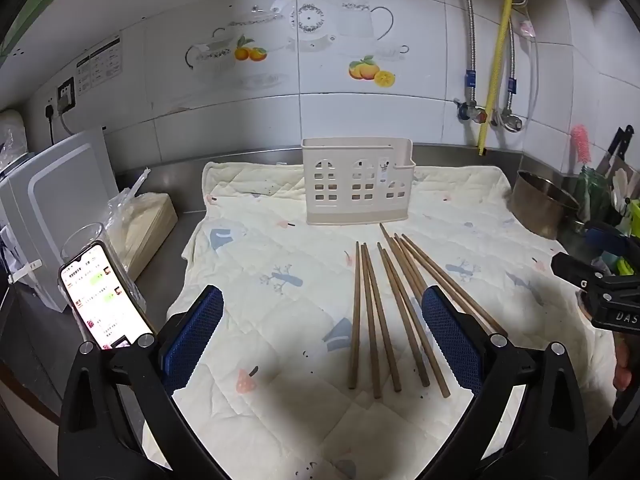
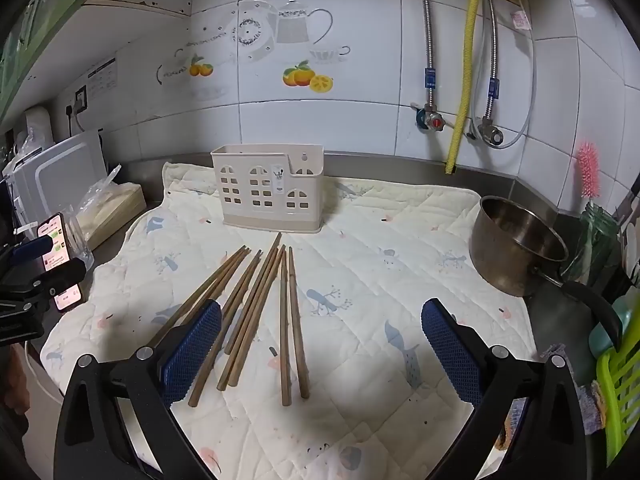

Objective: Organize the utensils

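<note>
Several brown wooden chopsticks (image 1: 384, 312) lie fanned out on a pale quilted cloth (image 1: 280, 360); they also show in the right wrist view (image 2: 256, 308). A cream plastic utensil holder (image 1: 356, 182) with window cut-outs stands upright at the back of the cloth, and shows in the right wrist view (image 2: 270, 188) too. My left gripper (image 1: 322, 340) is open and empty, above the near ends of the chopsticks. My right gripper (image 2: 320, 354) is open and empty, just right of the chopsticks' near ends.
A steel pot (image 2: 516, 244) sits at the cloth's right edge, with a green rack (image 2: 620, 396) beyond it. A phone (image 1: 102, 296) leans against a glass on the left, near a bagged block (image 1: 140, 228) and a white appliance (image 1: 52, 200). The tiled wall carries pipes and valves (image 2: 436, 120).
</note>
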The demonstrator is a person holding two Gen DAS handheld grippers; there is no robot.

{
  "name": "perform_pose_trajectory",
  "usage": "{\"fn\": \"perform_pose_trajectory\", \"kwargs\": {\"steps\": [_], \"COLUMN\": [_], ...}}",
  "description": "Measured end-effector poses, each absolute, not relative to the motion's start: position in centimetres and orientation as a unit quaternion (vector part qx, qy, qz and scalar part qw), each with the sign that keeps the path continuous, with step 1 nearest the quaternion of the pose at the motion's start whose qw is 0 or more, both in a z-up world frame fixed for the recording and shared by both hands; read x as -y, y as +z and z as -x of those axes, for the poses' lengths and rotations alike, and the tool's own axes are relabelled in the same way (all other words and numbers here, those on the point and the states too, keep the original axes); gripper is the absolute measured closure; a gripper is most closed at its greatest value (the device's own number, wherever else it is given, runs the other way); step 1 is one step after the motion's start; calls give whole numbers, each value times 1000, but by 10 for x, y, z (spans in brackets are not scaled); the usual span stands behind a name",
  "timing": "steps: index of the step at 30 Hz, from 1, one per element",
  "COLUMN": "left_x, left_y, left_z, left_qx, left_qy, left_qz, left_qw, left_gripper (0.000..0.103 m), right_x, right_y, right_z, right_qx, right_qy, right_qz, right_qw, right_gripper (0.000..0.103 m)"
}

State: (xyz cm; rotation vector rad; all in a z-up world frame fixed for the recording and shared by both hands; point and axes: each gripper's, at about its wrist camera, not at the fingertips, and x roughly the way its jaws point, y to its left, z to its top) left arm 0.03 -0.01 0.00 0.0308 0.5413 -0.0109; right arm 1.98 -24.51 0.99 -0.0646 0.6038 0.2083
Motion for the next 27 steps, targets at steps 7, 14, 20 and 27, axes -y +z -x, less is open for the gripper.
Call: {"fn": "perform_pose_trajectory", "kwargs": {"steps": [7,14,20,27], "left_x": [-4,2,2,2], "left_y": [1,2,2,1], "left_z": [3,2,3,4], "left_qx": [-262,-268,-268,-266], "left_qy": [-10,-5,-3,-3], "left_qz": [-10,-14,-14,-14], "left_qw": [965,963,963,964], "left_gripper": [5,5,5,5], "right_x": [247,247,248,243], "right_y": [18,16,15,13], "right_z": [-18,-17,-18,-17], "right_qx": [-295,-288,-288,-292], "right_qy": [105,105,104,104], "right_qz": [29,32,33,33], "right_qw": [949,951,952,950], "right_gripper": [6,6,6,6]}}
